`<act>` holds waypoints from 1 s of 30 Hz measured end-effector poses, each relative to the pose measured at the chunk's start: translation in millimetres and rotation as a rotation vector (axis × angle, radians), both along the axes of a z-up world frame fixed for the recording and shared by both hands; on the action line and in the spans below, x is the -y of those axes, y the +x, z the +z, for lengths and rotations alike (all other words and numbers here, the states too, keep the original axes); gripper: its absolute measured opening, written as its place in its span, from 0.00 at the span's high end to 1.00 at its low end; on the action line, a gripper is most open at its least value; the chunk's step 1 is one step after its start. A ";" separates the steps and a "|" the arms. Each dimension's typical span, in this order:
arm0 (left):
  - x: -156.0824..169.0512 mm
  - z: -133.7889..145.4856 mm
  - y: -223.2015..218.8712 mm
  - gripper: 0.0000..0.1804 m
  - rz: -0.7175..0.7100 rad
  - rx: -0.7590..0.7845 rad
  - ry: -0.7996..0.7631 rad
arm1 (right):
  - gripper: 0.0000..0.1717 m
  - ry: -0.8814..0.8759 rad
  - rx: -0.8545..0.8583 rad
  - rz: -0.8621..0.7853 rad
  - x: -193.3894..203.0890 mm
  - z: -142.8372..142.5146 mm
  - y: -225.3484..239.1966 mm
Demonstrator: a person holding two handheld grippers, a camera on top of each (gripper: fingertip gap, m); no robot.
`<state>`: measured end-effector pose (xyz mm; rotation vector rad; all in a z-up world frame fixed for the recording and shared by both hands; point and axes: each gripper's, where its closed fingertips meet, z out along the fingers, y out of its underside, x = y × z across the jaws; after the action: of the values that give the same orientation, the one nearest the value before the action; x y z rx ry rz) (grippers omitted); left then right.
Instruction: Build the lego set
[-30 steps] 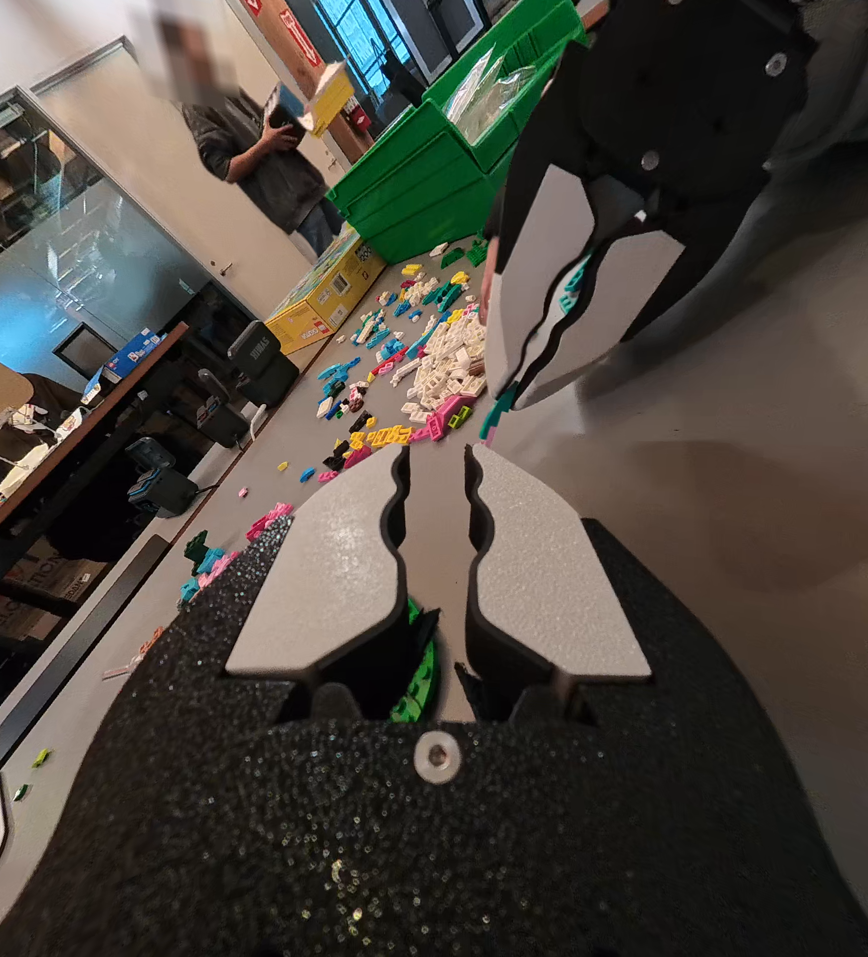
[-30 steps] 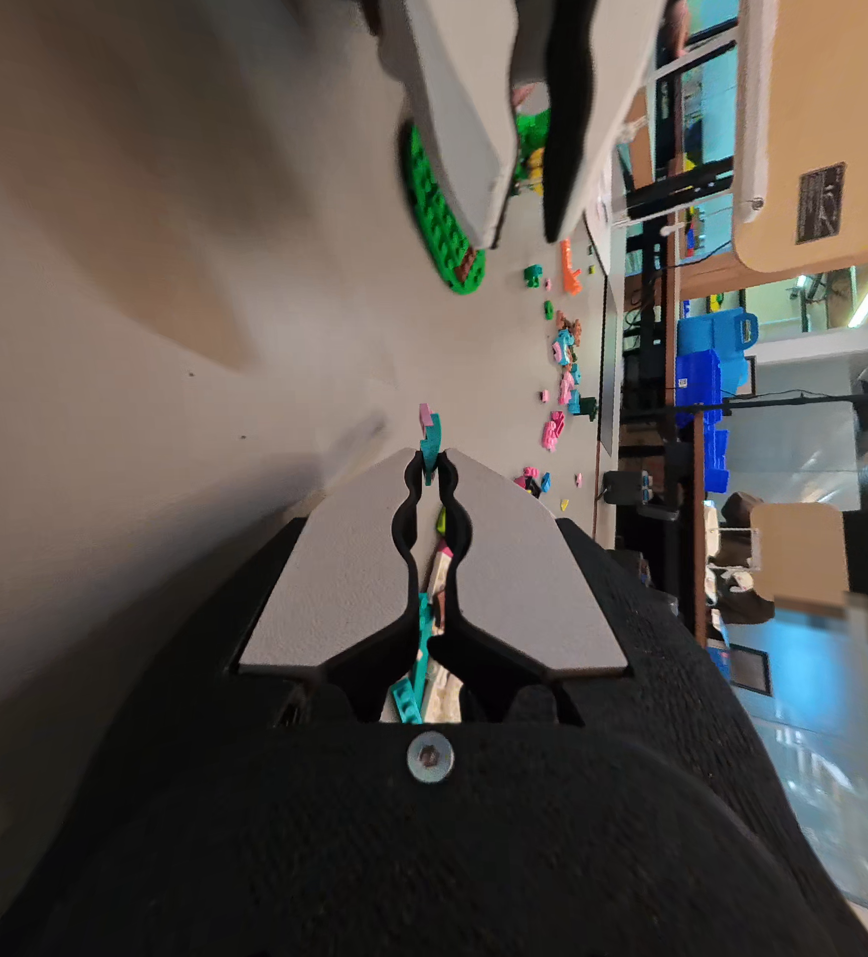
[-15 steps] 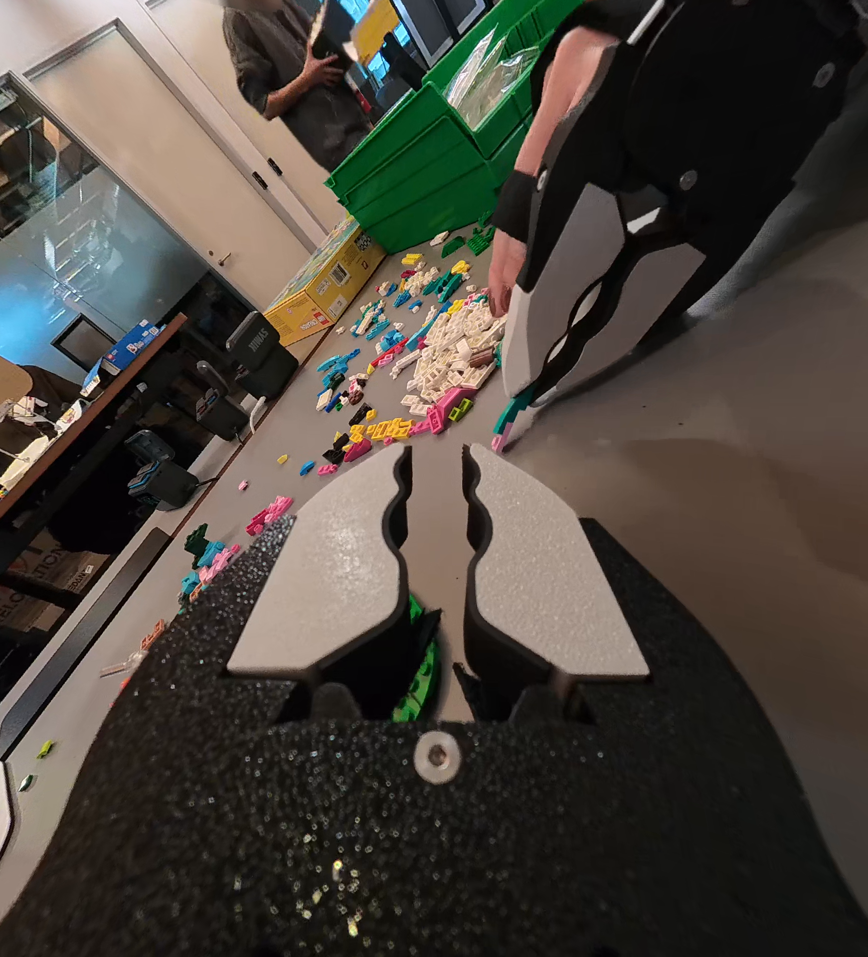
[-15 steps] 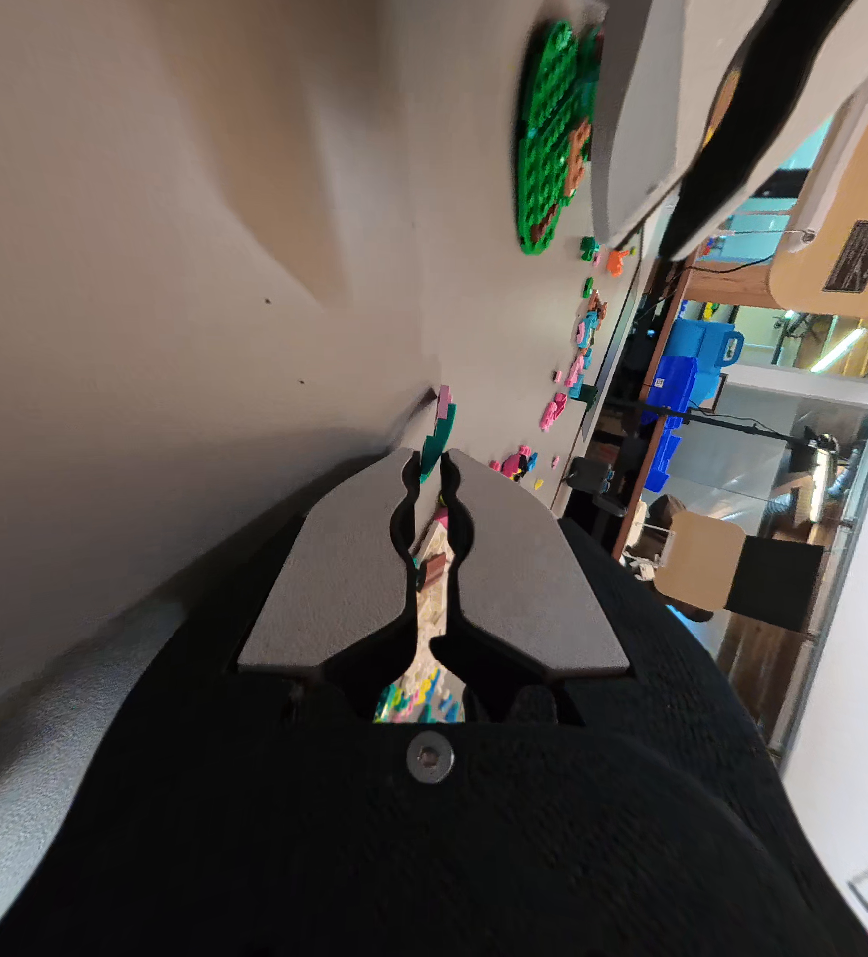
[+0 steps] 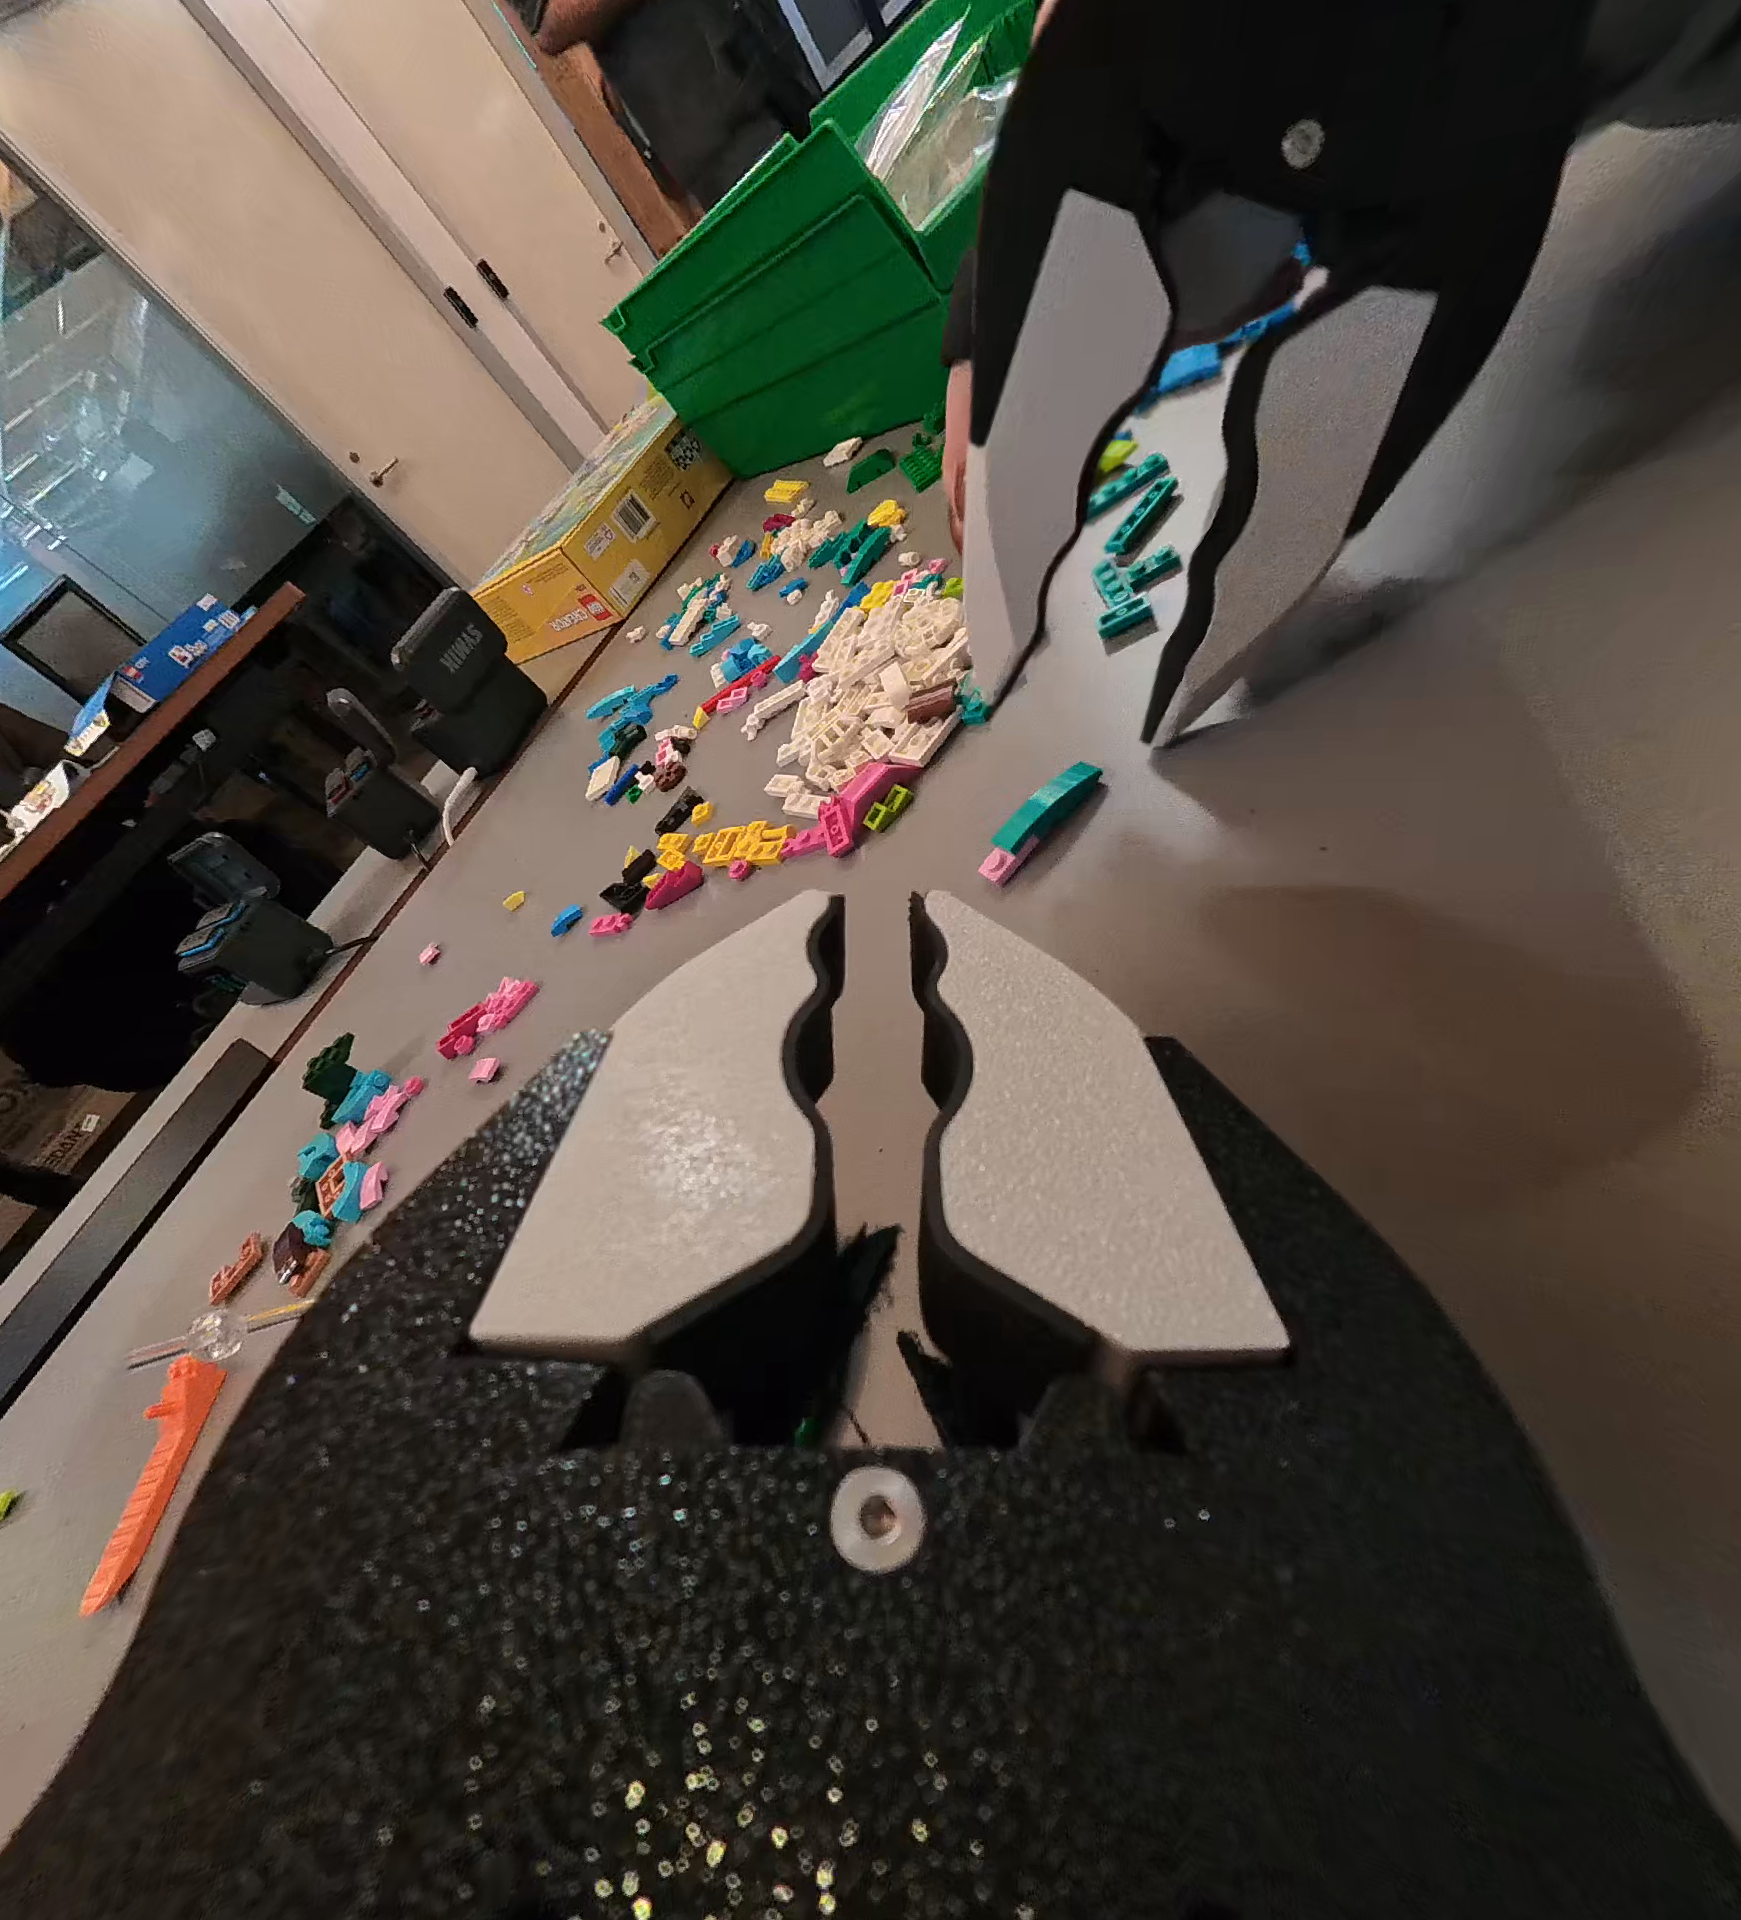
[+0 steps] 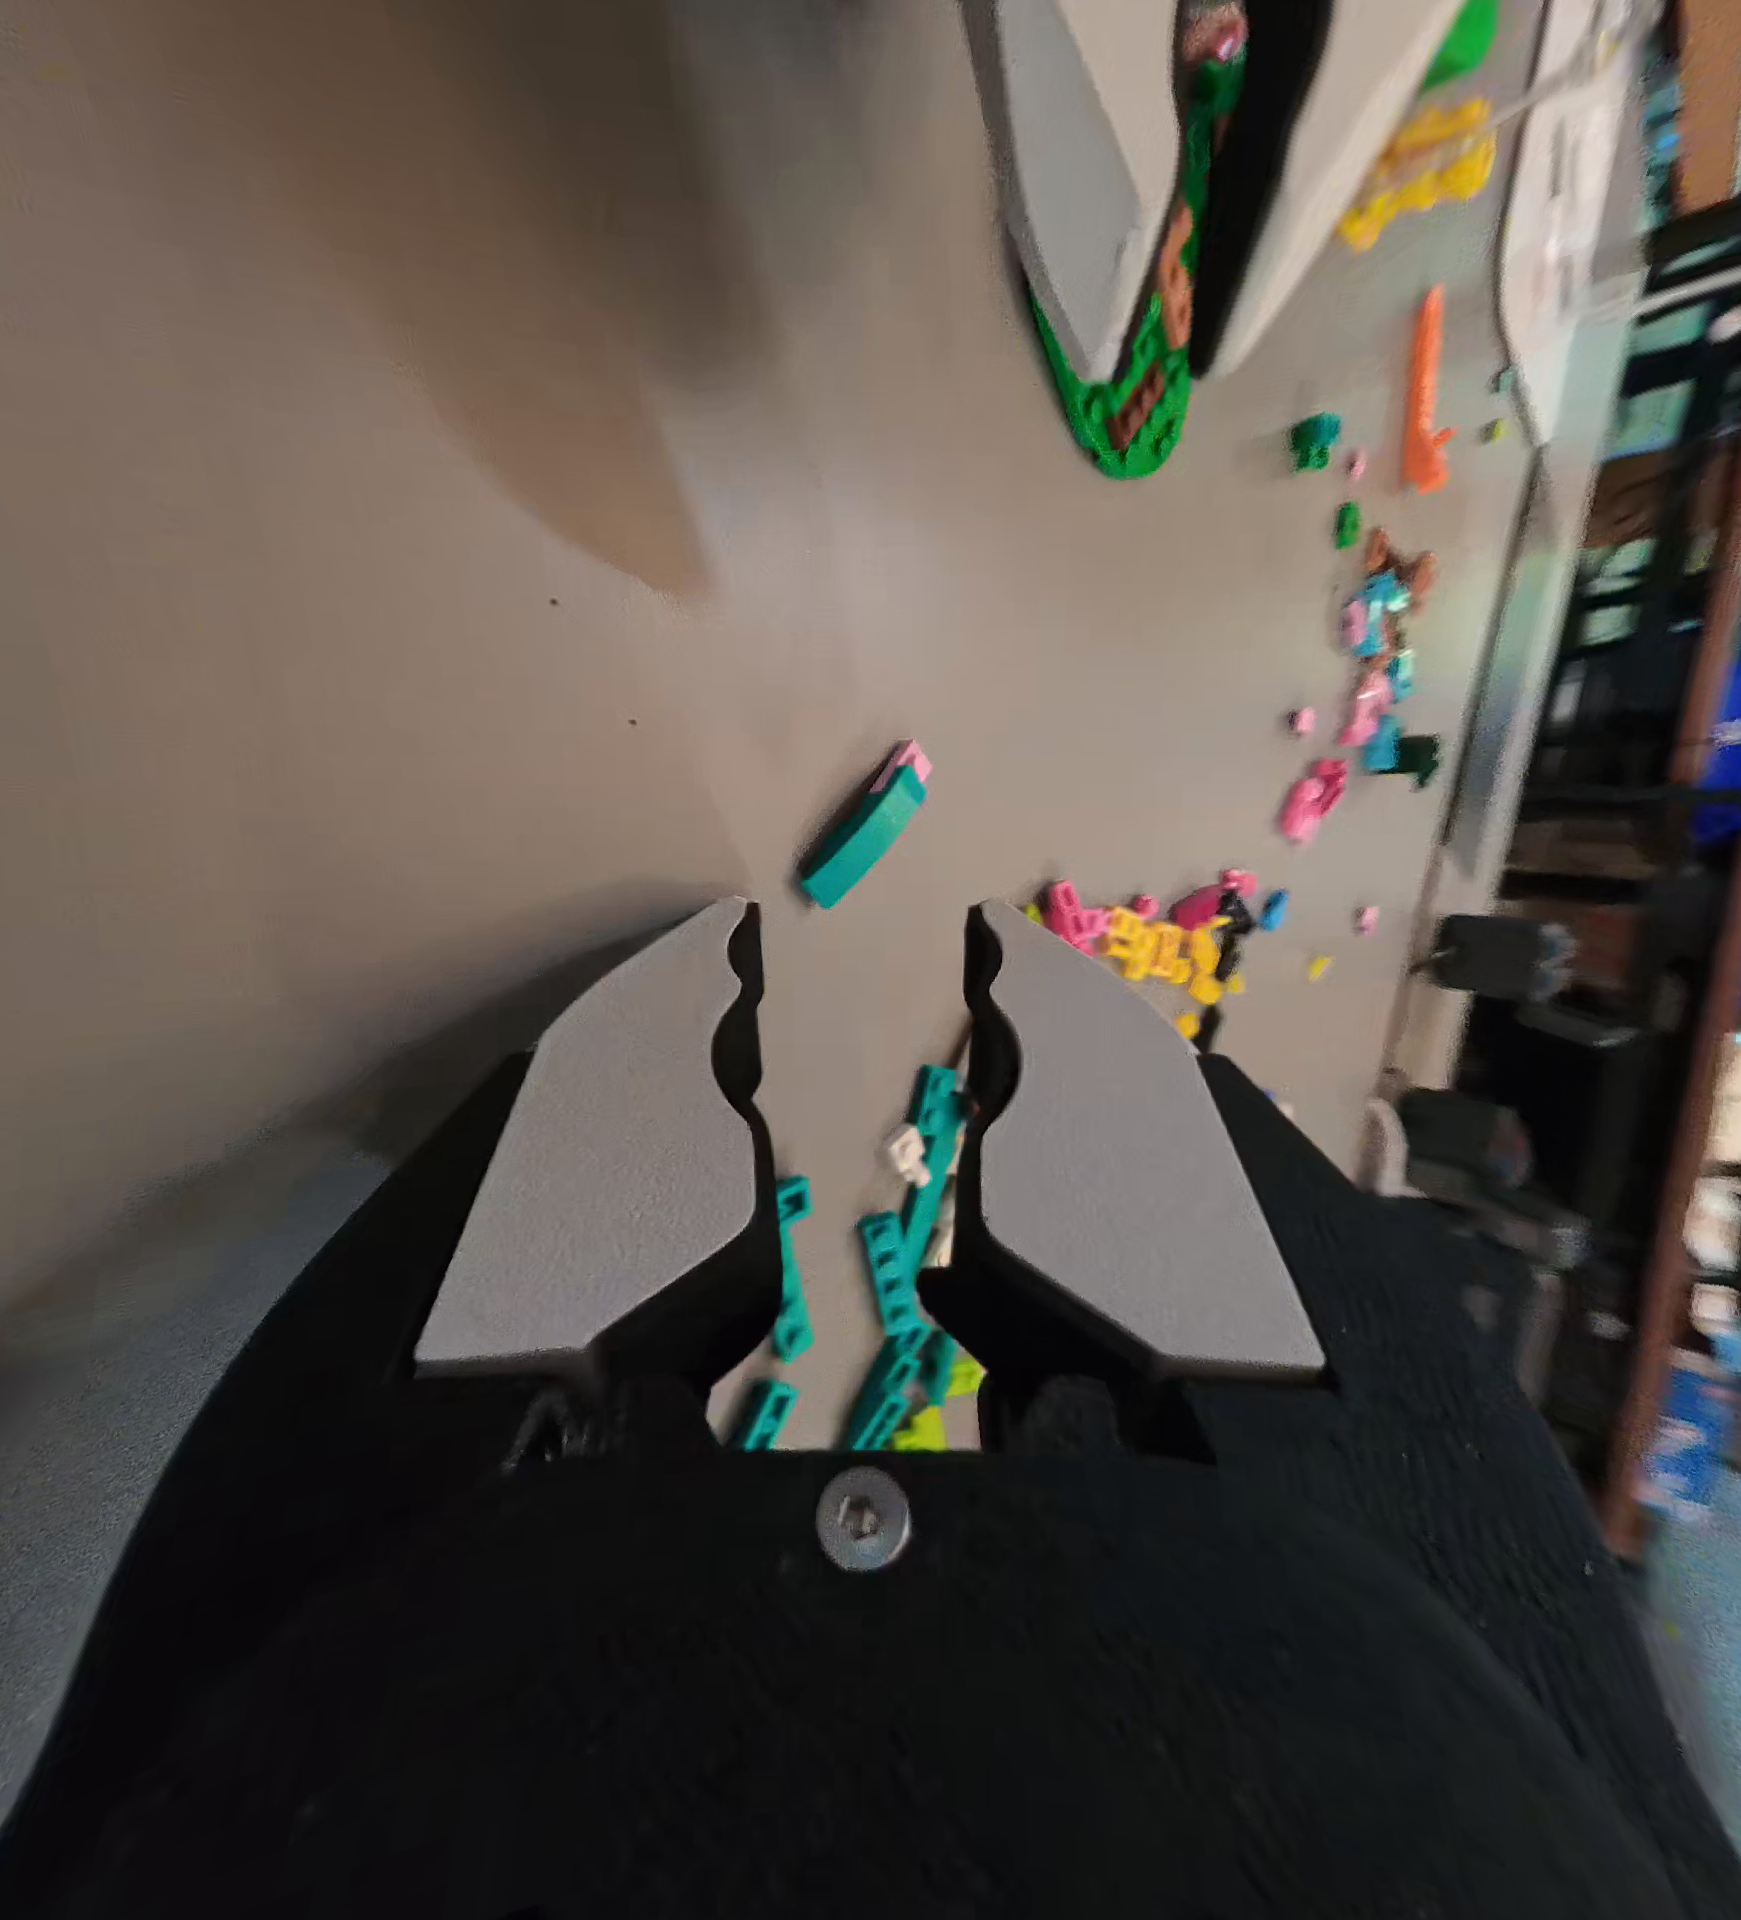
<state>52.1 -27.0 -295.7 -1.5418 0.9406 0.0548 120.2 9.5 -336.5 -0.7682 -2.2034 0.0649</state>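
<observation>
My right gripper (image 6: 861, 914) is open and empty, low over the grey table (image 6: 326, 623). A curved teal piece (image 6: 866, 831) with a small pink piece on its far end lies flat just beyond its fingertips. The left wrist view shows the same teal piece (image 5: 1048, 805) below the spread right gripper (image 5: 1079, 717). My left gripper (image 5: 876, 904) has its fingers a narrow slit apart, with bare table between the tips. In the right wrist view a round green baseplate (image 6: 1146, 426) with brown pieces shows under and between the left fingers (image 6: 1074, 208).
A heap of white bricks (image 5: 876, 686) and scattered pink, yellow and blue ones lie ahead. Teal plates (image 6: 907, 1247) lie under the right gripper. A yellow box (image 5: 606, 540) and green bins (image 5: 804, 322) stand at the back. An orange tool (image 5: 154, 1475) lies by the left table edge. The tips of one gripper are about 9 centimeters away from the tips of the other.
My right gripper was shut on the teal piece; its fingers have spread and the piece now lies on the table. The left fingers have drawn a little closer together.
</observation>
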 end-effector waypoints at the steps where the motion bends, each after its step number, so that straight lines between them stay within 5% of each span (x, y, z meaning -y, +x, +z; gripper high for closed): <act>1: 0.2 -0.1 0.1 0.94 -0.001 0.000 -0.002 | 0.79 -0.062 0.011 -0.020 0.1 -0.1 2.8; 5: 0.0 1.1 -0.8 0.95 0.002 0.006 0.003 | 0.79 -0.291 -0.010 -0.086 -3.6 9.8 11.7; 8: -0.1 1.6 -1.4 0.96 0.001 0.023 -0.007 | 0.84 -0.391 -0.220 -0.141 -20.8 39.2 5.7; 12: 0.7 5.8 -3.2 0.99 -0.008 0.079 -0.022 | 0.93 -0.382 -0.624 -0.327 -68.8 77.2 0.1; 17: -0.9 6.5 -6.8 1.00 0.008 0.105 -0.039 | 1.00 -0.392 -0.778 -0.519 -100.8 82.8 14.1; 30: -1.2 0.0 -6.0 1.00 0.020 0.061 -0.057 | 1.00 -0.217 -1.269 -0.898 -173.6 113.1 99.4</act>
<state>46.1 -25.8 -295.7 -1.5965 0.8853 -0.0053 219.6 183.1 -223.4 -1.2845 -0.5784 0.2551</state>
